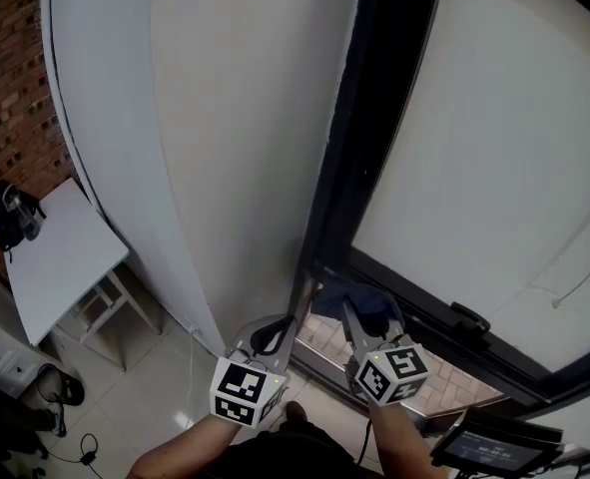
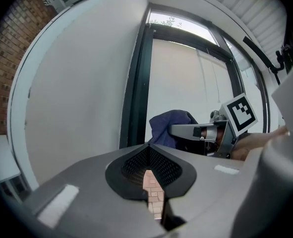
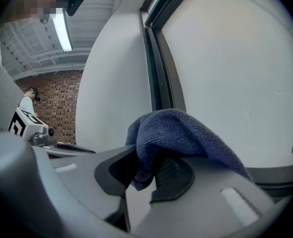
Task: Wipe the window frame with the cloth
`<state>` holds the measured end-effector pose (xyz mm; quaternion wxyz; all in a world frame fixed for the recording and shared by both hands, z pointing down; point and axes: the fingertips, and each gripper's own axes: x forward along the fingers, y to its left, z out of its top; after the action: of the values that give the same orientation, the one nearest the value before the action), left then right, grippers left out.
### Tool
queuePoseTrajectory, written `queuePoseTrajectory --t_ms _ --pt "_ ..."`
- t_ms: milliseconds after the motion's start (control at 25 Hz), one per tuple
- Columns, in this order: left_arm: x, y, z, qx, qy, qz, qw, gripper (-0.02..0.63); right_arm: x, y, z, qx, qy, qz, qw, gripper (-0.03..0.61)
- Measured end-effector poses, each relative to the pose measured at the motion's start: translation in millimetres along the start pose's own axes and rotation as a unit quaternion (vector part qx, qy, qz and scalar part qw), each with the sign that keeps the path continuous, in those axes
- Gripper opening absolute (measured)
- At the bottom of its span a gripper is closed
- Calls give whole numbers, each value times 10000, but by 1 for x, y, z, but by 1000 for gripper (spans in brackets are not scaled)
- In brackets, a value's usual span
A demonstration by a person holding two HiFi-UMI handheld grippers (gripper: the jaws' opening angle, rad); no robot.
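Note:
The window's black frame (image 1: 374, 118) runs down as a post and meets a bottom rail (image 1: 424, 307) near my grippers. A dark blue cloth (image 1: 359, 297) is bunched at that lower corner, and my right gripper (image 1: 366, 315) is shut on it. In the right gripper view the cloth (image 3: 178, 133) drapes over the jaws of the right gripper (image 3: 148, 175), with the frame post (image 3: 161, 78) just behind. My left gripper (image 1: 295, 312) is shut and empty, close to the left of the cloth. The left gripper view shows the left gripper (image 2: 148, 150), the cloth (image 2: 168, 125) and the post (image 2: 136, 83).
A white curved wall panel (image 1: 225, 118) stands left of the frame. Further left are a white table (image 1: 60, 257), a dark bag (image 1: 10, 218) and a brick wall (image 1: 10, 88). A black handle (image 1: 469, 319) sits on the bottom rail. A screen device (image 1: 494, 447) is at lower right.

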<state>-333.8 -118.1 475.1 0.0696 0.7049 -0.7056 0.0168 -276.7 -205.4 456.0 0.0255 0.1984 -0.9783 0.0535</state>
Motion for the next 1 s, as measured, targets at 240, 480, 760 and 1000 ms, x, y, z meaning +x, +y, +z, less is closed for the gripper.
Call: queuePoseTrajectory --t_ms 240,480,760,1000 --pt "33 11 -16 25 214 169 9996 -6 49 -28 -26 -50 261 39 9996 66" --pt "49 22 -35 -33 464 281 9985 -6 84 -36 -53 5 631 125 9979 66" --pt "66 31 -47 -74 647 349 9973 -6 100 -51 -68 104 735 114 9972 66" --pt "75 29 -40 -21 618 279 9977 -6 103 -51 -65 143 701 93 9974 66"
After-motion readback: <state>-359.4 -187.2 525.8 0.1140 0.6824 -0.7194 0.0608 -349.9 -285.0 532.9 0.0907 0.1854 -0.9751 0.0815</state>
